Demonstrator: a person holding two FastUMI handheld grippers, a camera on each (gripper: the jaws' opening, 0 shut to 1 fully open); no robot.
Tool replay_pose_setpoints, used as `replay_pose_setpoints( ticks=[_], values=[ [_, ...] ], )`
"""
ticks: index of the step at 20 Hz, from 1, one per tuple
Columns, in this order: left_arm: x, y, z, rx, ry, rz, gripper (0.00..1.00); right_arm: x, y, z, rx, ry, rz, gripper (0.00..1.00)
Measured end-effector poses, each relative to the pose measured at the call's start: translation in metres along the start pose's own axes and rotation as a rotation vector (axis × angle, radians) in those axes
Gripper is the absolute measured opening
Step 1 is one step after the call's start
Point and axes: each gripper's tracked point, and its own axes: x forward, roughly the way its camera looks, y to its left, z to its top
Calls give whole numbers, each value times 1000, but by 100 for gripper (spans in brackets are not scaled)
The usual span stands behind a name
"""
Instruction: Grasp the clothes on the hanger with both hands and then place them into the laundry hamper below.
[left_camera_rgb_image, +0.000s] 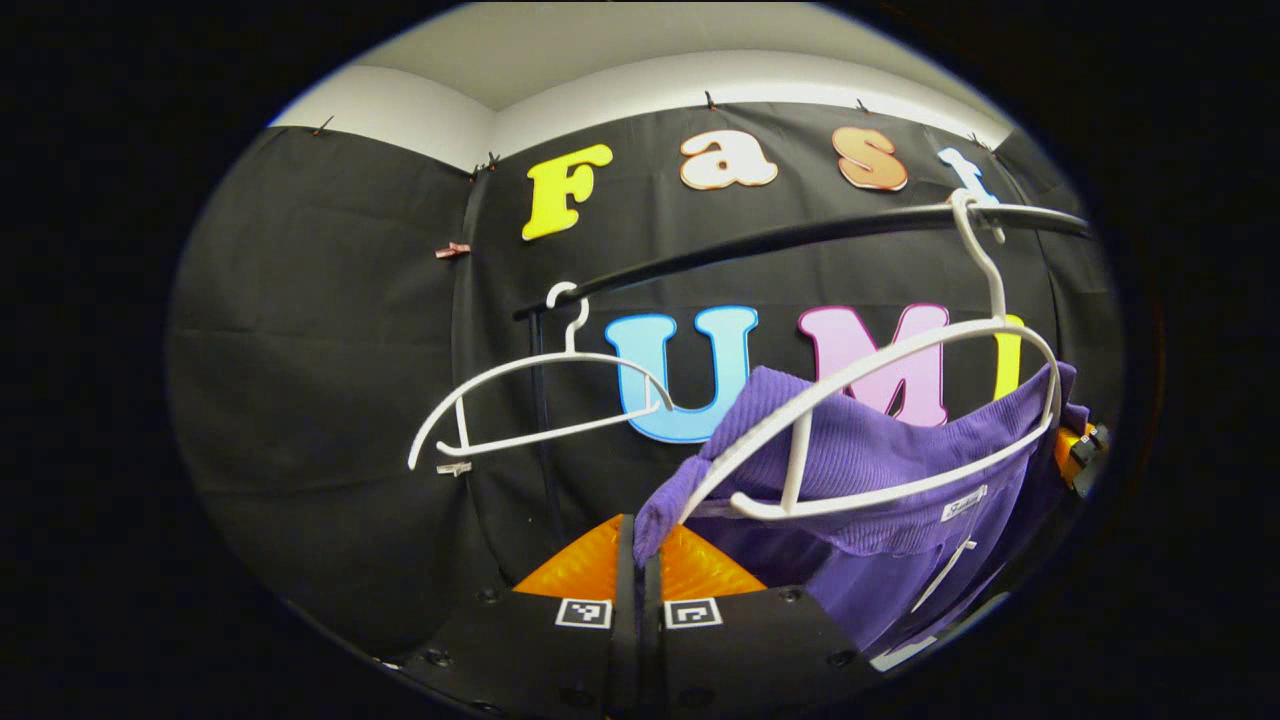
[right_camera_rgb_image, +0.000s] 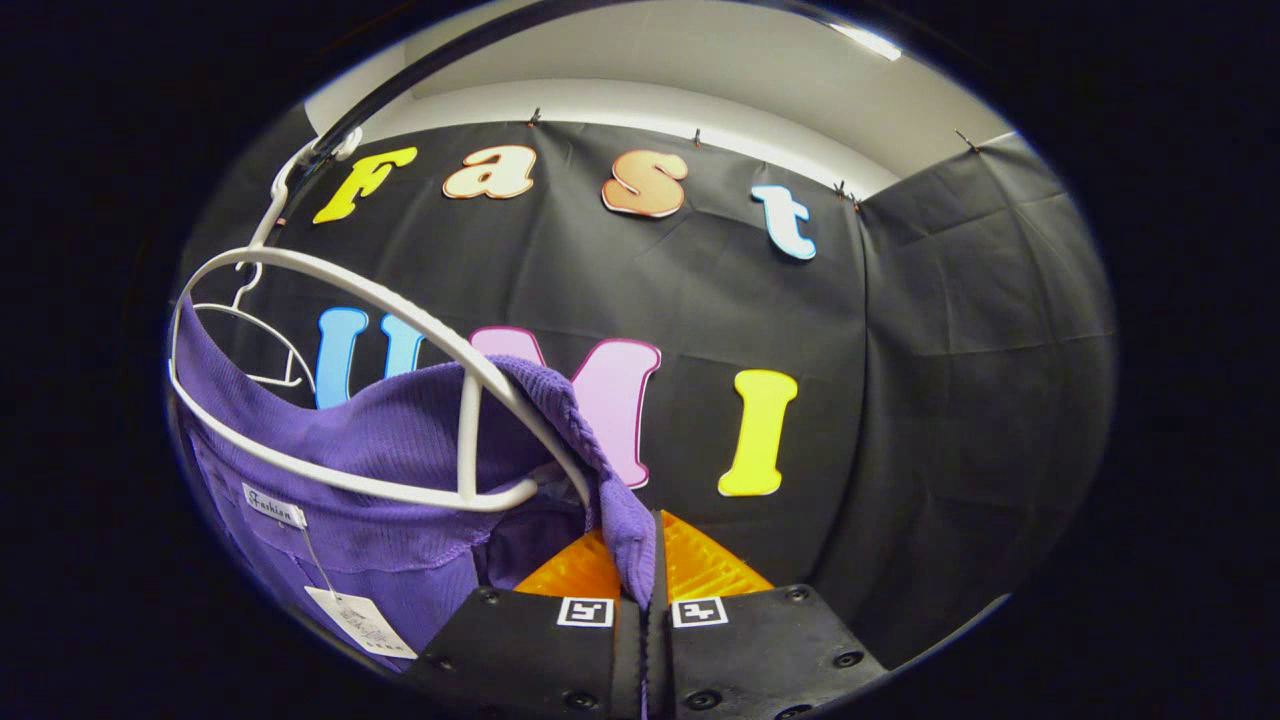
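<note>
Purple ribbed knit garment (left_camera_rgb_image: 880, 450) hangs on its white plastic hanger (left_camera_rgb_image: 900, 350) — left gripper (left_camera_rgb_image: 640, 560) and right gripper (right_camera_rgb_image: 645, 560) each pinch a shoulder; lifting off and hamper remain.

Left gripper (left_camera_rgb_image: 640, 560): black body blocks with round screw heads, one small square black-and-white marker tag on each side of the centre seam, ribbed triangular fingers (left_camera_rgb_image: 585, 565) tapering forward. Right gripper (right_camera_rgb_image: 645, 560): same build, black blocks, visible screws, paired square marker tags, ribbed fingers (right_camera_rgb_image: 705, 565). A bit of it also shows far right in the left gripper view.
</note>
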Motion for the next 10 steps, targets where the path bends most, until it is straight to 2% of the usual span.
replay_pose_setpoints(
  ticks=[3,6,10],
  values=[
    [0,-5,-24,4,31,-20,5,-6,7,-25,32,48,13,8],
    [-7,-17,-57,-4,84,-54,5,-32,27,-41,77,45,64,7],
    [-27,-31,-100,21,129,-95,5,-74,53,-56,77,41,121,7]
  ],
)
